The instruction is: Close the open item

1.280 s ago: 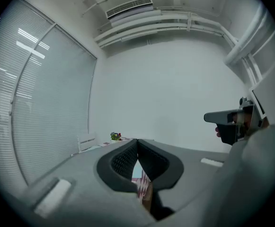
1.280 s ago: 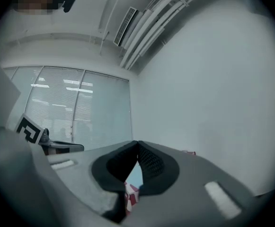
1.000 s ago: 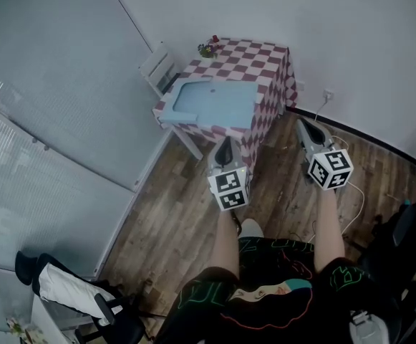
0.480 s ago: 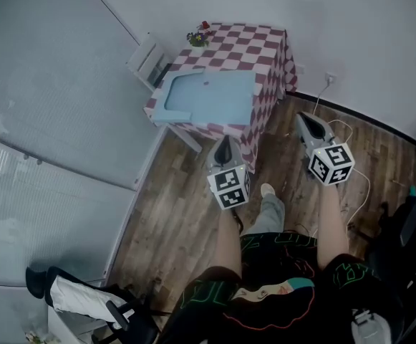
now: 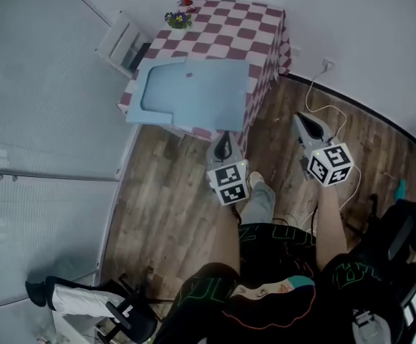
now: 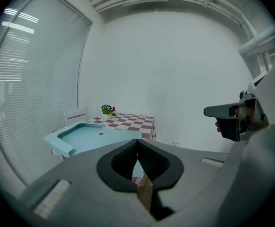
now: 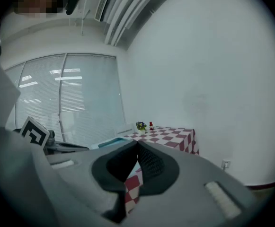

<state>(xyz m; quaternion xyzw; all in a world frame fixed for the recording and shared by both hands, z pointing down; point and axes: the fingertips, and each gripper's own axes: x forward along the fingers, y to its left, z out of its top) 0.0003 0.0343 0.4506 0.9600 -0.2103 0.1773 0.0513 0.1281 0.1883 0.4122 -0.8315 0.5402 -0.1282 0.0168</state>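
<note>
The open blue box (image 5: 193,95) lies spread flat on the near end of the checked table (image 5: 247,27), well apart from both tools. The left gripper (image 5: 223,140) and the right gripper (image 5: 301,120) are each clenched on nothing and point toward the table. I'd call this the approach. The next move calls for getting close enough to catch the box's free side and fold it over.

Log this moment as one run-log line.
stage: pre-contact | left gripper: shut, empty | right gripper: shut, empty | blue box: open, on checkered table, untouched
</note>
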